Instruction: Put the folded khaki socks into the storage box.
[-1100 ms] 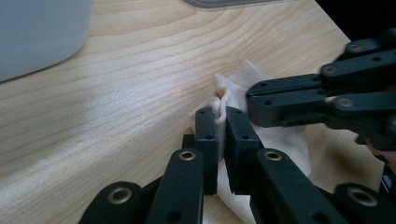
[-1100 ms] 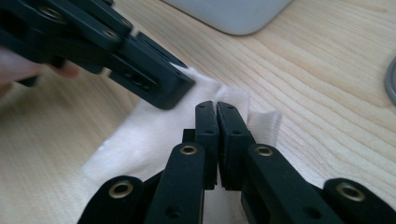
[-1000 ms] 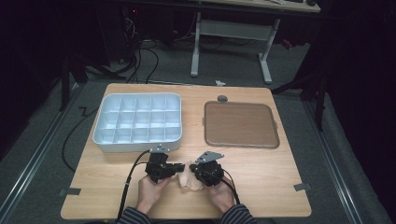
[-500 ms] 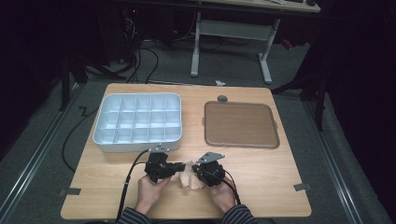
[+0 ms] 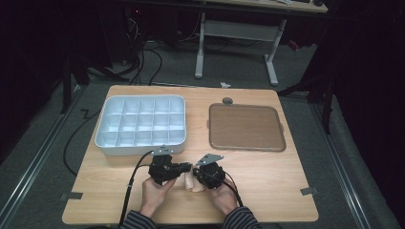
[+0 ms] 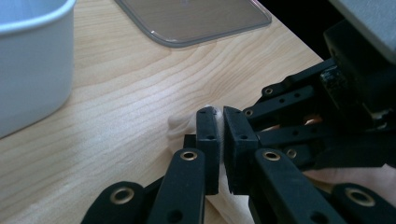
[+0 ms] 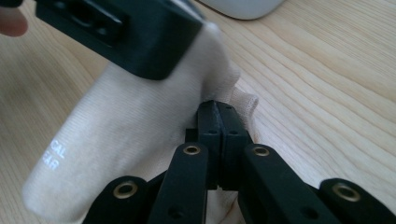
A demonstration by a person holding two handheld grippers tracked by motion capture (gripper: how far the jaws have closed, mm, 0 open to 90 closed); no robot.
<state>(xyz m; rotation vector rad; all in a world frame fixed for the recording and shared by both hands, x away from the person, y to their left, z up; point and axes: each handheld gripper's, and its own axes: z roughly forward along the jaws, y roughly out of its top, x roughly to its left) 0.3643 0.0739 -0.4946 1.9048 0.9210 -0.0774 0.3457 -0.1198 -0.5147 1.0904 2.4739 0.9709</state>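
Right gripper [image 7: 217, 109] jaws are clenching the sock's [image 7: 126, 140] cuff edge; left gripper [image 6: 219, 116] jaws are pinching the same cream sock [image 6: 187, 123], which is sitting between them near the table's [image 5: 267, 171] front edge. Risk: pulling apart unevenly slips the thin knit out. Long axis is running roughly left-right, toe direction unclear.

in the high view the small cream knitted sock [image 5: 192, 180] lies mostly hidden between the left tongs [image 5: 184, 168] and the right tongs [image 5: 198, 172], too small there to tell its shape. in the right gripper view the pale lettering on it is cut short and unreadable, and its lower end runs off the bottom edge. in the left gripper view the white compartmented plastic tray [image 6: 32, 65] and the brown flat square lid [image 6: 196, 18] are cut off by the top edge
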